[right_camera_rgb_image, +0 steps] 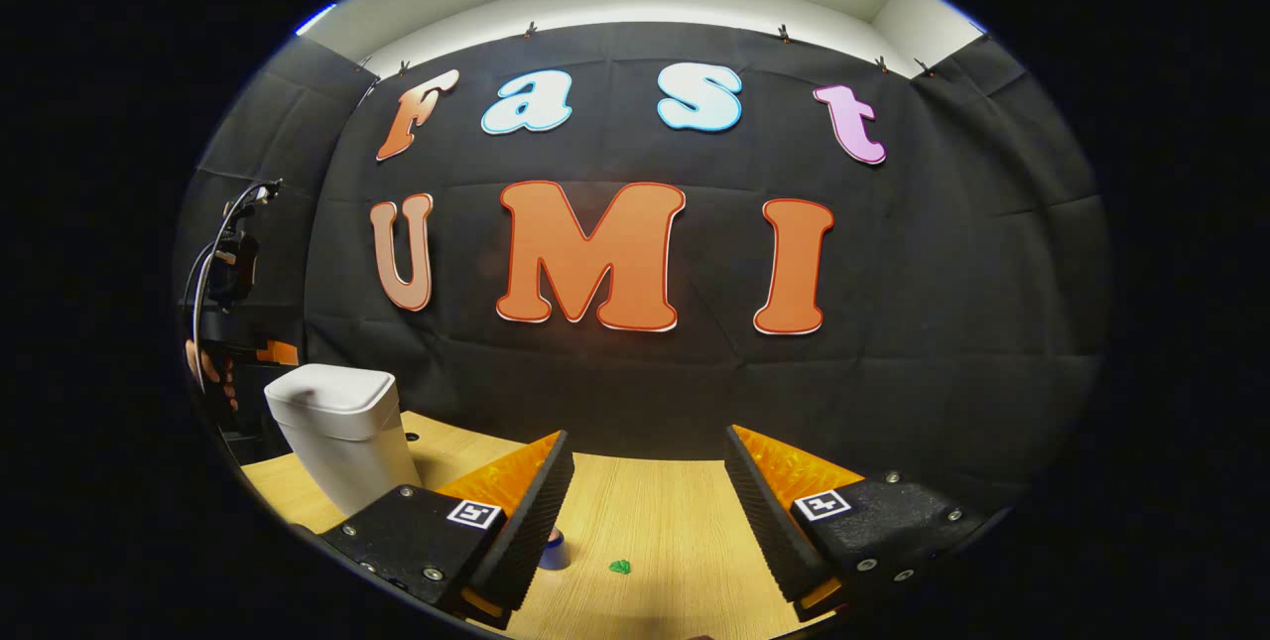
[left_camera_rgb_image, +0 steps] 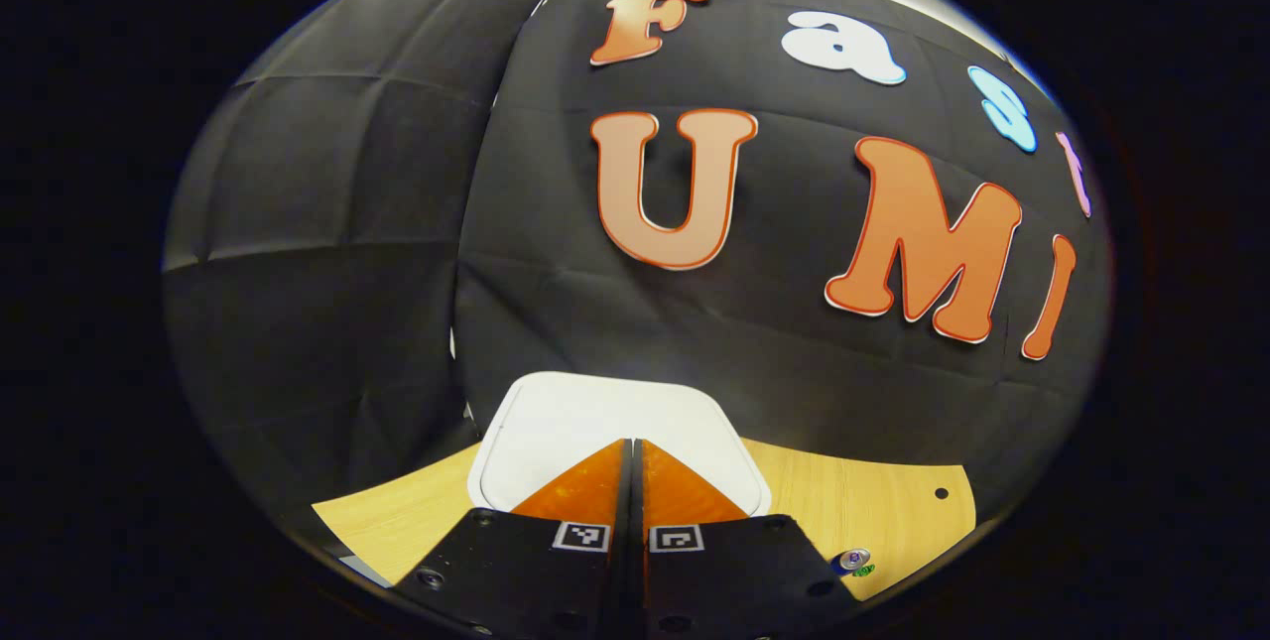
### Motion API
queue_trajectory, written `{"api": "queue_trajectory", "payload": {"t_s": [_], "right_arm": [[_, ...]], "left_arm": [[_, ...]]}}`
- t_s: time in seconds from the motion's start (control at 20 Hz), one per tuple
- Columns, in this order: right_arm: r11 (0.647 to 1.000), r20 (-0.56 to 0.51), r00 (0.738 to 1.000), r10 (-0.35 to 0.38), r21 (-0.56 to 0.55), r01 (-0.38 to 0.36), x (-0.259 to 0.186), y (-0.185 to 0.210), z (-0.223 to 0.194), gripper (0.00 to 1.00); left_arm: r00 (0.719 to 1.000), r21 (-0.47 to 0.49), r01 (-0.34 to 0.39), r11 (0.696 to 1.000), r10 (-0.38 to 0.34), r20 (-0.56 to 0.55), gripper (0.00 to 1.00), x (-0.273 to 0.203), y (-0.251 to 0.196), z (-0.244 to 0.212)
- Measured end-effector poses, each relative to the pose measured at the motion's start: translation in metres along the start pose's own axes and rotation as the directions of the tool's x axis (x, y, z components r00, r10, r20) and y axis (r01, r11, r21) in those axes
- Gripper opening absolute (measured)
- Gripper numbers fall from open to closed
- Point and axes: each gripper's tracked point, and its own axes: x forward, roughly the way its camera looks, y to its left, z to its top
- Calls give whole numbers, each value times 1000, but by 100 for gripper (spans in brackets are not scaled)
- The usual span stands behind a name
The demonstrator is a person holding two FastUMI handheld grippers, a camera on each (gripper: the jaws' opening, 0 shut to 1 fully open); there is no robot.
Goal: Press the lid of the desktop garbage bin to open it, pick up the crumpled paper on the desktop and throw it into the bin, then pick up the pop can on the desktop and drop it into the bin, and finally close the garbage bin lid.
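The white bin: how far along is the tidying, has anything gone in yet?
Nothing looks done. The bin's lid is down, and the pop can and a small green scrap, perhaps the paper, lie on the table. In hand: the left gripper, shut, is over the lid, seemingly to press it; the right gripper hangs open, empty. Left: everything, opening to closing.

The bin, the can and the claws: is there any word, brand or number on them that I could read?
Bin: plain white, no writing.
Pop can: print too small and blurred to read.
Left claw, right claw: square black-and-white coded tags, no words or numbers.
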Motion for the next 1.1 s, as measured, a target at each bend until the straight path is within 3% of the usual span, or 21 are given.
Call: {"api": "queue_trajectory", "payload": {"t_s": [0.35,0.75,1.1], "right_arm": [[1000,-32,999,-10,2,11,2,-4,-12,92],[1000,-74,997,-8,15,10,1,-9,-27,93],[1000,-66,998,9,22,-8,0,-7,-25,94]], "left_arm": [[986,48,69,996,-61,-155,0,10,-8,-41],[982,15,36,999,-33,-185,1,16,-2,-38],[975,92,7,996,14,-223,0,16,-3,-41]]}}
